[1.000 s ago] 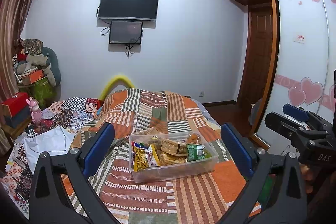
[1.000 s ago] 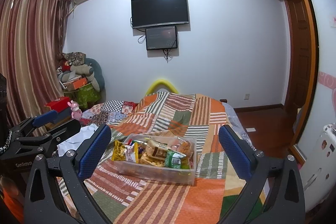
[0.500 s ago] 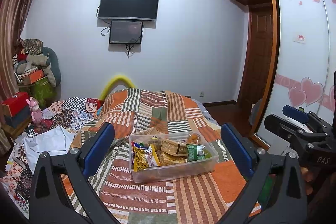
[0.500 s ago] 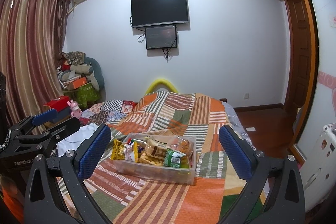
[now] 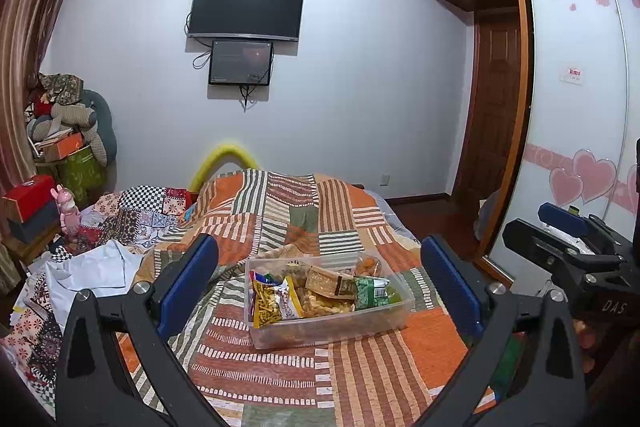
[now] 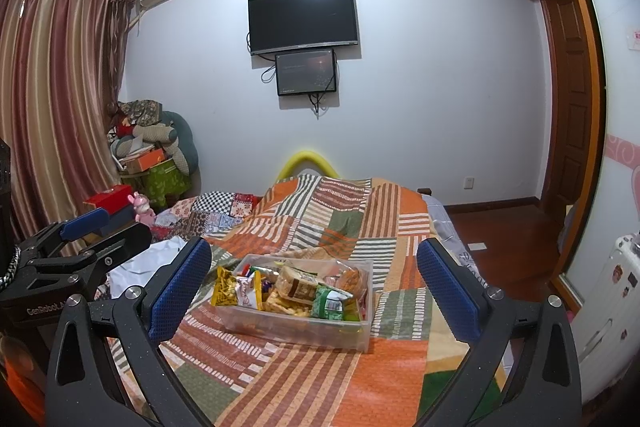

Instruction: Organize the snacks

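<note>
The left gripper [image 5: 320, 279] is held up over the bed, pointing at the far wall, with its two blue fingers [image 5: 188, 281] spread wide apart and holding nothing. The right gripper [image 6: 314, 281] is held up the same way beside it, spread wide too, with nothing between its blue fingers [image 6: 448, 291].

The clear plastic box [image 5: 328, 323] full of snack bags sits on the orange, green and white striped patchwork blanket [image 5: 360, 367], ahead of both grippers and not touching them. A yellow snack bag [image 5: 272, 301] leans at the left end and a green snack bag [image 5: 366, 293] lies near the right end.

The other bags are piled up and hard to tell apart. The hands holding the grippers are mostly cut off at the picture edges.
</note>
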Available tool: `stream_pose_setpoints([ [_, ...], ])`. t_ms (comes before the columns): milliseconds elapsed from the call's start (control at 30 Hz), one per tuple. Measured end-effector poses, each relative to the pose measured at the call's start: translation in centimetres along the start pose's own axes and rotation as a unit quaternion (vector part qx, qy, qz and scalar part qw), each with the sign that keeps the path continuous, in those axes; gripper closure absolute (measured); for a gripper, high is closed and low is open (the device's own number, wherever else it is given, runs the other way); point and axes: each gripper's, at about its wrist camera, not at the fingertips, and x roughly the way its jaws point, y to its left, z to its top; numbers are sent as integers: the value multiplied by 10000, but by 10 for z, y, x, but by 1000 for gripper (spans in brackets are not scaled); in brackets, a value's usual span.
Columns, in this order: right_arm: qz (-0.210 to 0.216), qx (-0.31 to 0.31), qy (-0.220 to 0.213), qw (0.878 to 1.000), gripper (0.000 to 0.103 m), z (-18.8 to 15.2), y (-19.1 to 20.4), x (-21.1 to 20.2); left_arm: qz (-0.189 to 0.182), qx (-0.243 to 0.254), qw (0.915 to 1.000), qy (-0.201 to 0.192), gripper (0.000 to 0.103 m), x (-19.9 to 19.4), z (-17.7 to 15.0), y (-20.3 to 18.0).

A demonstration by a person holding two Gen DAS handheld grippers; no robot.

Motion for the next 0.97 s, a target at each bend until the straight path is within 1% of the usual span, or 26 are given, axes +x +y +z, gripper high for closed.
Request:
stream_pose_setpoints([
  [500, -23, 13, 32, 10000, 0, 0, -1, 1, -77, 70, 9999, -57, 1, -2, 2, -8],
  [967, -23, 27, 36, 10000, 0, 0, -1, 3, -115, -18, 9999, -21, 1, 1, 1, -5],
])
